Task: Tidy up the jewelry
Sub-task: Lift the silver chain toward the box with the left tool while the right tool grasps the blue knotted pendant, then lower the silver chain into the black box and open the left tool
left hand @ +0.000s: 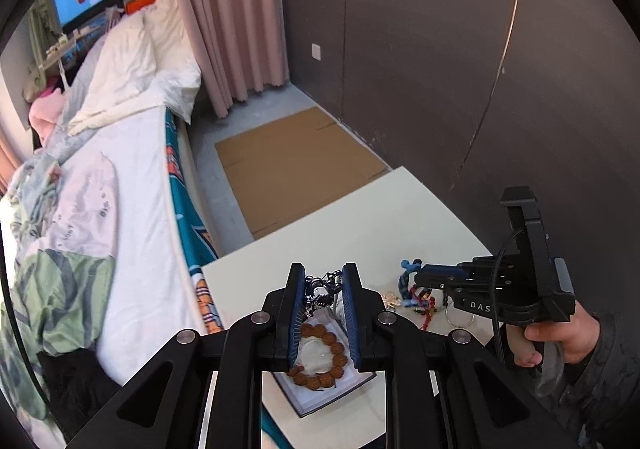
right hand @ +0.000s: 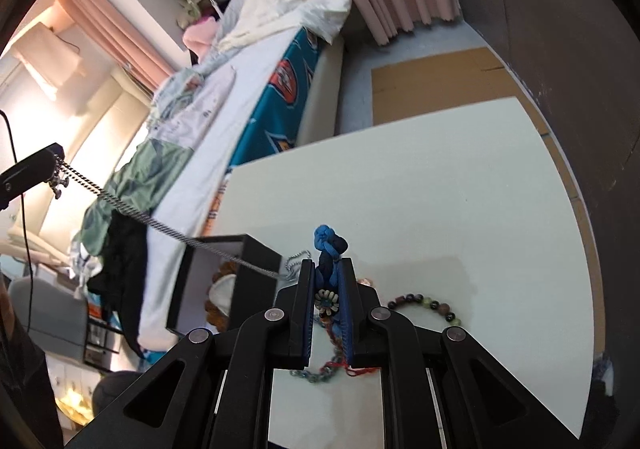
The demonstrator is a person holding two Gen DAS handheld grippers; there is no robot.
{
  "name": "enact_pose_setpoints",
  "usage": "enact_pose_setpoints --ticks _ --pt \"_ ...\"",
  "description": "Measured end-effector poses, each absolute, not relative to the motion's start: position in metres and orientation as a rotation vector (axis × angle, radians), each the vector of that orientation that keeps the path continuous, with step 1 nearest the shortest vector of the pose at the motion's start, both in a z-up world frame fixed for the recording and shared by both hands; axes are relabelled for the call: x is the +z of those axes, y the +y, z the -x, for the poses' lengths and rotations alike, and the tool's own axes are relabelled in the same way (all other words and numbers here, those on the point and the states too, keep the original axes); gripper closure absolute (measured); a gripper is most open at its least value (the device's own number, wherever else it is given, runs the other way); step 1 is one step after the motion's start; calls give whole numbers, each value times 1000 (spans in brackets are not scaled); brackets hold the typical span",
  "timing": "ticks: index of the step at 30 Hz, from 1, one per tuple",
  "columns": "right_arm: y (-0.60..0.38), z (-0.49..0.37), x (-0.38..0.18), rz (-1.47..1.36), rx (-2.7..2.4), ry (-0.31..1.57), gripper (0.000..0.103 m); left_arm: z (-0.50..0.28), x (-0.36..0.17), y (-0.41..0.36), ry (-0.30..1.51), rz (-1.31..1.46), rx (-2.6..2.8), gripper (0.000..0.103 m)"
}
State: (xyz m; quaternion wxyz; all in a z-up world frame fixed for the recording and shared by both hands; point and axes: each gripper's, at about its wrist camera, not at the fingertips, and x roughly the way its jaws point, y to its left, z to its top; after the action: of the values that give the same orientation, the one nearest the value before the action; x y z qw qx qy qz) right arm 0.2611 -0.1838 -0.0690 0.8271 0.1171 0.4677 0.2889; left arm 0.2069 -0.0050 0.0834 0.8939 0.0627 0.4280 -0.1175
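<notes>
My left gripper (left hand: 324,273) is shut on a black-and-silver chain necklace (left hand: 320,291), held above an open jewelry box (left hand: 308,399) with a brown bead bracelet (left hand: 322,355) inside. In the right wrist view the left gripper (right hand: 52,159) is at upper left. The chain (right hand: 132,215) runs taut from it down across the box (right hand: 256,261). My right gripper (right hand: 327,265) is shut on a blue braided cord (right hand: 330,243) just above the white table (right hand: 440,189). The left wrist view shows it (left hand: 420,273) from the side, with the cord (left hand: 408,269) in it.
Loose jewelry lies by the right gripper: a multicoloured bead bracelet (right hand: 428,303), a green chain (right hand: 316,373), red cord (right hand: 360,369), a gold brooch (left hand: 390,299) and a metal ring (left hand: 460,315). A bed (left hand: 132,209) borders the table's left; cardboard (left hand: 292,169) lies on the floor beyond.
</notes>
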Motion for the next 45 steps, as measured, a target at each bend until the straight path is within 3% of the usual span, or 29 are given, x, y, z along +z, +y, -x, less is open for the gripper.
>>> enact_pose_setpoints --ticks 22,32,45 --pt "-167 -227 -16 -351 707 776 90 -178 161 6 722 -155 -196 84" --pt "-155 -226 -16 -363 742 774 90 -169 196 11 654 -168 -167 84" --pt "-157 -222 -15 -366 755 761 90 -183 155 17 728 -139 -191 84"
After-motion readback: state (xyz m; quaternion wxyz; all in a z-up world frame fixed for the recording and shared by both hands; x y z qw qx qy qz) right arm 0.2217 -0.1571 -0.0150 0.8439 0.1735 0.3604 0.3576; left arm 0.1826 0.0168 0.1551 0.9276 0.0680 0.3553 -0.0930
